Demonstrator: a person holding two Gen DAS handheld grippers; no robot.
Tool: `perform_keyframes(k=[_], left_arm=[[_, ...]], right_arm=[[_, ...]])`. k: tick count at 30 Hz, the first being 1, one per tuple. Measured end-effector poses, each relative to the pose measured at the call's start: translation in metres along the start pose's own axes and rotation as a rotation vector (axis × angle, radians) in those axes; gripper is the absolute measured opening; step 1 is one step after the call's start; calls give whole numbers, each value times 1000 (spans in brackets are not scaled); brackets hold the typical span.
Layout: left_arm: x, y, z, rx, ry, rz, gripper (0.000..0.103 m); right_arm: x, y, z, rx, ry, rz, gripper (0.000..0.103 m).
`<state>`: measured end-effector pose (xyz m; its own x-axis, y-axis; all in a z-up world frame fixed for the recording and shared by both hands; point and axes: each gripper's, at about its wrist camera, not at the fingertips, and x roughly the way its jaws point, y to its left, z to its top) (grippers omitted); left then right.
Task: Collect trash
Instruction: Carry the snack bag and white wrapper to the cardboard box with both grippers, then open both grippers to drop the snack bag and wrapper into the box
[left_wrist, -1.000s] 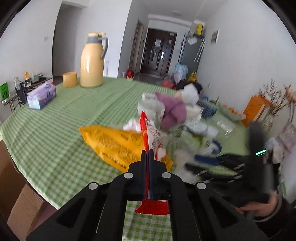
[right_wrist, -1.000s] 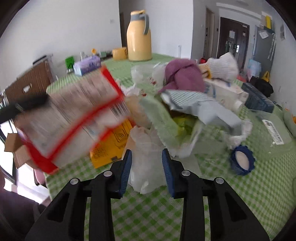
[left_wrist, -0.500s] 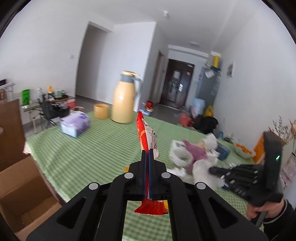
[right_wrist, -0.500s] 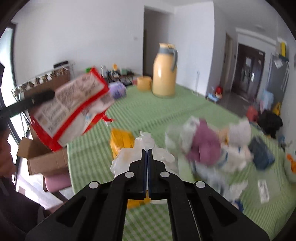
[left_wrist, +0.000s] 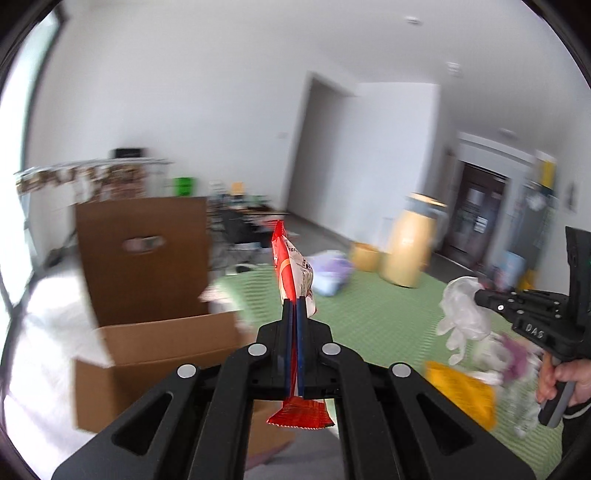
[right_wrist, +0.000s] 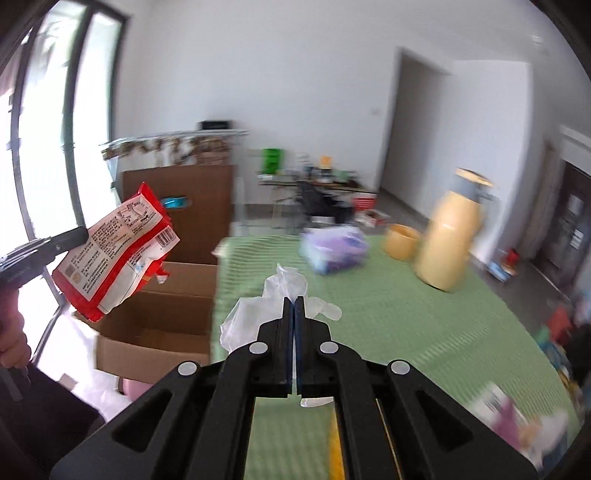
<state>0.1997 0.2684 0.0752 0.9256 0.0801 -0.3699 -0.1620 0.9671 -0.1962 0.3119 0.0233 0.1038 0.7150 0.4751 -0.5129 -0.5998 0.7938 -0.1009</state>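
Cardboard box (left_wrist: 155, 354) open beside table, contents hidden

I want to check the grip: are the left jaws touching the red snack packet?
Touching. The left wrist view shows the left gripper shut on the red snack packet, which runs between the jaws and sticks out both ends.

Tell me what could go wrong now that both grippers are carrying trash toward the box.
1. The plastic film in the right gripper is limp and pinched by a small fold, so it may slip or drift past the box.
2. The wrapper in the left gripper is held at one edge and hangs beside the box's flap; it could catch there and fall outside.
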Motion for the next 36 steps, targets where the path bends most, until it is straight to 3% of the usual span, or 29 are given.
perform_keyframes(k=[6, 10, 14, 20, 22, 23, 24, 25, 26, 27, 36], left_arm=[[-1, 89, -4, -118, 39, 209, 0], [21, 136, -14, -197, 121, 268, 0], [61, 177, -39, -286, 249, 297, 0], [136, 222, -84, -383, 460, 319, 0], [148, 229, -90, -410, 487, 329, 0], [153, 231, -91, -404, 503, 337, 12], [154, 232, -94, -398, 515, 354, 40], [156, 234, -97, -400, 516, 365, 49], [157, 243, -100, -410, 500, 369, 55], [156, 244, -99, -416, 493, 370, 55], [143, 246, -81, -403, 447, 395, 67]], right_arm=[[81, 73, 51, -70, 57, 234, 1], [143, 123, 74, -78, 138, 384, 1], [217, 164, 74, -44, 298, 501, 1], [317, 197, 27, 112, 571, 516, 1], [343, 204, 8, 173, 651, 509, 1], [354, 208, 0, 200, 681, 504, 1], [365, 212, -7, 221, 723, 491, 5], [372, 216, -12, 226, 757, 471, 13], [377, 218, -17, 229, 789, 449, 35], [378, 222, -19, 230, 793, 452, 44], [354, 240, 9, 20, 681, 388, 54]])
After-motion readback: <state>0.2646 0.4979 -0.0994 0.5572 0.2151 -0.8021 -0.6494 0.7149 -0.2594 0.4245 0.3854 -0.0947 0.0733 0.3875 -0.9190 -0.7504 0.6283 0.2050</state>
